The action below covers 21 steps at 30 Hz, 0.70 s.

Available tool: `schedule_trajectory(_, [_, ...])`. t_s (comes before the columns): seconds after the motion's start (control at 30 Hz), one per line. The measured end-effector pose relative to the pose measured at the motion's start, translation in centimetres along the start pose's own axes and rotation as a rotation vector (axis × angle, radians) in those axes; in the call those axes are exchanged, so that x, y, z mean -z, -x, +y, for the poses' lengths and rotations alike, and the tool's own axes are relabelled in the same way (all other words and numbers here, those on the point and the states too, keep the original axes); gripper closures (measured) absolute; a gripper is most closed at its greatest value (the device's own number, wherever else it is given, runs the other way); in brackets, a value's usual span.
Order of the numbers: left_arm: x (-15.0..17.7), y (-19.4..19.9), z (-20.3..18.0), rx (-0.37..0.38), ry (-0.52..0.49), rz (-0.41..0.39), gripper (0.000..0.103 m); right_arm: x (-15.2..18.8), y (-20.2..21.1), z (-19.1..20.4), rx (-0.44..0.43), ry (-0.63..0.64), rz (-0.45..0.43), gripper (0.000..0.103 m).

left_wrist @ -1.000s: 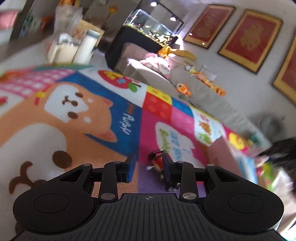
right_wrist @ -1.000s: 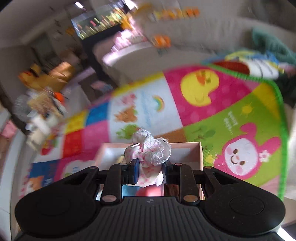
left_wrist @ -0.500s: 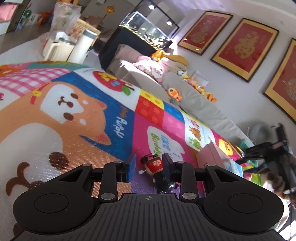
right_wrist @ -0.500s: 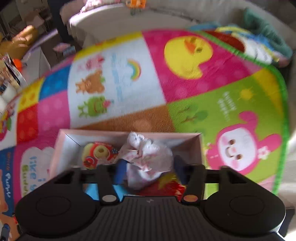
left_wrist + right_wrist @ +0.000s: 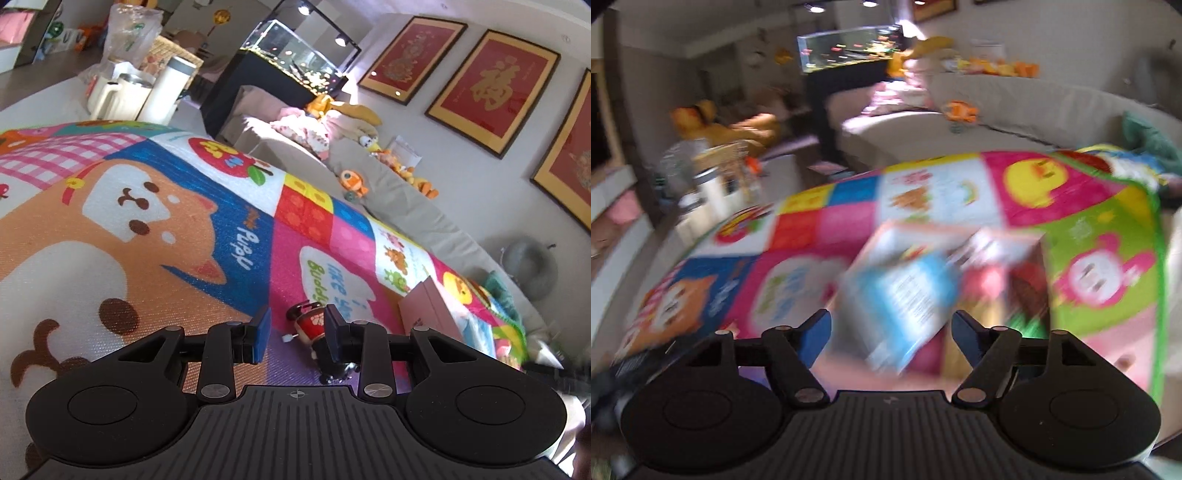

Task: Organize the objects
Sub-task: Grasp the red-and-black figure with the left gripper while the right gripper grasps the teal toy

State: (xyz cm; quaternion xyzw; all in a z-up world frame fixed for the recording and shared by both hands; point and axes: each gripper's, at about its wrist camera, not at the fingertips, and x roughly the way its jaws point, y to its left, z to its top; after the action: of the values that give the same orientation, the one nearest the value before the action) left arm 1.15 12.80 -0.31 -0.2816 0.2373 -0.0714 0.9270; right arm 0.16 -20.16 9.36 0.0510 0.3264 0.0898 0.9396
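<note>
My left gripper (image 5: 297, 326) hovers low over the colourful play mat (image 5: 155, 236), its jaws a little apart. A small red wind-up toy (image 5: 308, 325) stands on the mat between and just beyond the blue pads, close to the right pad (image 5: 332, 328), and is not pinched. Further right a pink box (image 5: 428, 314) lies on the mat. In the blurred right wrist view my right gripper (image 5: 890, 328) is opening, with nothing between its jaws. Ahead of it, the pink box (image 5: 1008, 236) holds a blue printed card (image 5: 916, 291) and a whitish frilly bundle (image 5: 990, 240).
A beige sofa (image 5: 399, 192) with several plush toys runs along the mat's far edge. A fish tank (image 5: 295, 59) stands on a black stand behind it. Mugs and a white flask (image 5: 166, 92) crowd a low table beyond the mat's far left corner. Framed pictures (image 5: 491, 88) hang on the wall.
My right gripper has let go of the frilly white-and-pink bundle, which dropped into the pink box, and has swung back and away with its jaws spreading. The left gripper has stayed put.
</note>
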Motion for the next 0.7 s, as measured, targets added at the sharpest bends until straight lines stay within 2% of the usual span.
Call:
schedule_trajectory(0.1, [0.2,-0.2,-0.3,-0.021,-0.022,0.012,0.069,4.6,0.2,2.3,-0.073,0.039,0.027,0.030])
schedule_trajectory(0.2, [0.3,-0.4,-0.7,-0.048,-0.044,0.018,0.069,8.1,0.1,5.7,-0.149,0.151,0.077,0.029])
schedule_trajectory(0.23, [0.3,-0.4,-0.7,-0.054,-0.048,0.019,0.069,8.7,0.2,6.9,-0.153,0.207,0.067,0.027])
schedule_trajectory(0.3, [0.3,-0.4,-0.7,-0.066,-0.049,0.018,0.069,9.4,0.4,9.3,-0.153,0.309,0.040,0.014])
schedule_trajectory(0.43, [0.3,-0.5,-0.4,-0.080,-0.039,0.022,0.069,9.0,-1.0,11.8,-0.175,0.371,0.038,0.012])
schedule_trajectory(0.47, [0.2,-0.5,-0.4,-0.084,-0.038,0.026,0.069,8.9,-1.4,12.1,-0.176,0.371,0.045,0.013])
schedule_trajectory(0.57, [0.2,-0.6,-0.4,-0.092,-0.039,0.033,0.069,9.2,-2.2,12.5,-0.201,0.375,0.098,0.034])
schedule_trajectory(0.7, [0.3,-0.6,-0.4,-0.092,-0.038,0.034,0.069,9.9,-1.1,11.0,-0.197,0.366,0.089,0.034])
